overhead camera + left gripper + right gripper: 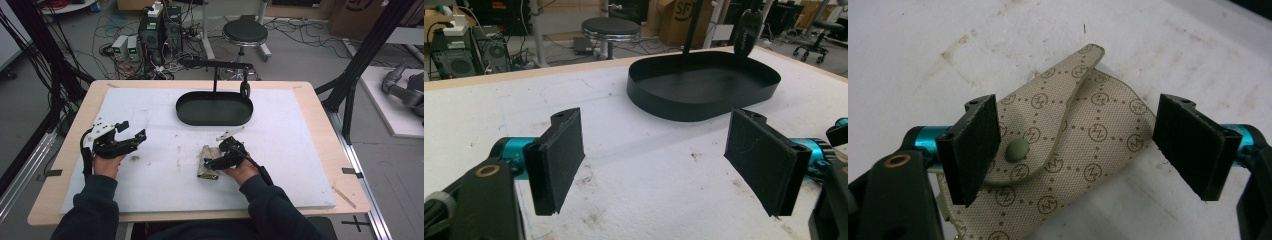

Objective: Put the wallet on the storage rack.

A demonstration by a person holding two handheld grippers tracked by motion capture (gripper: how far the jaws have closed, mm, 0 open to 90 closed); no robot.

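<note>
**Inspector:** Margins and working room?

**Assistant:** The white mat [165, 175] stops short of the wooden table [320, 125] edge on all sides. The black oval tray [214, 108] sits at the far centre, well apart from both hands; bare mat lies between. The left gripper [131, 131] hovers at the left, jaws wide apart, nothing between them.

**Inspector:** The pouch?

**Assistant:** The beige monogrammed pouch [1068, 150] lies flat on the mat, near centre, just beside the right hand. In the high view its long axis runs near to far. The right gripper [1075, 145] hangs above it, jaws spread either side, flap and snap button [1017, 150] visible between them; contact cannot be told.
</note>
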